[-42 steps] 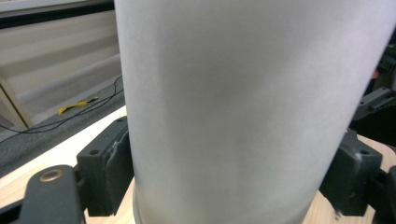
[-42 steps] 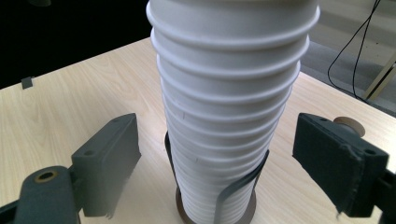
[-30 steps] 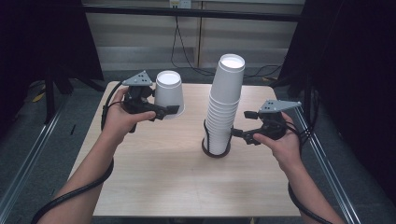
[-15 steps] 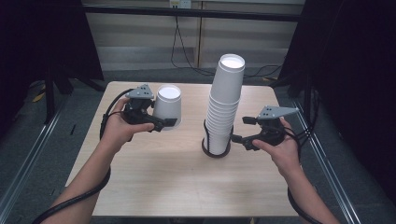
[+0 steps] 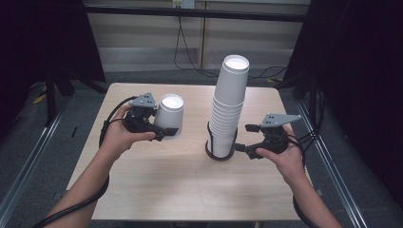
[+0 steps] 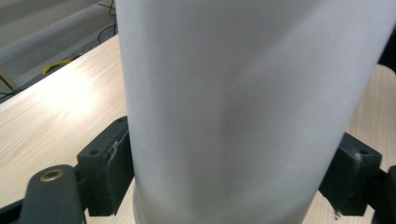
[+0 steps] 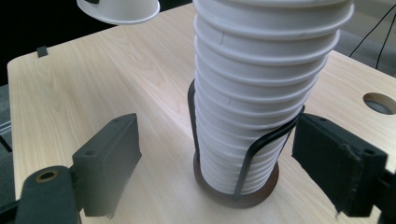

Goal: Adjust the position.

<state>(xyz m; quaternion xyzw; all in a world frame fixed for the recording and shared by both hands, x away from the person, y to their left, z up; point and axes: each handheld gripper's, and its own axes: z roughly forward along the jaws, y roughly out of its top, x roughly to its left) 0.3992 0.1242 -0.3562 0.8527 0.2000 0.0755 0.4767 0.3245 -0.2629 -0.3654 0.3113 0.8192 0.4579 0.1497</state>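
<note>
- The pale wooden rectangular tabletop [image 5: 157, 190] carries everything; it lies below both pairs of jaws, with a round hole near its far right corner in the right gripper view.
- The tall stack of white paper cups [image 5: 227, 102], nested upside down, stands in a dark round wire holder [image 5: 219, 153], which probably keeps the leaning column from toppling. It rises just ahead of the right jaws, between their tips but clear of them.
- The single white paper cup [image 5: 168, 115] is upside down, its base up, clamped between the left jaws and lifted a little above the tabletop, well to the side of the stack. Holding it by the side wall leaves its open mouth free, likely so it can be set down flat.
- The left gripper [image 5: 161, 130] has its jaws pressed on the cup's wall on both sides.
- The right gripper [image 5: 241, 137] hangs with jaws spread wide and empty, seemingly ready to steady the holder.
</note>
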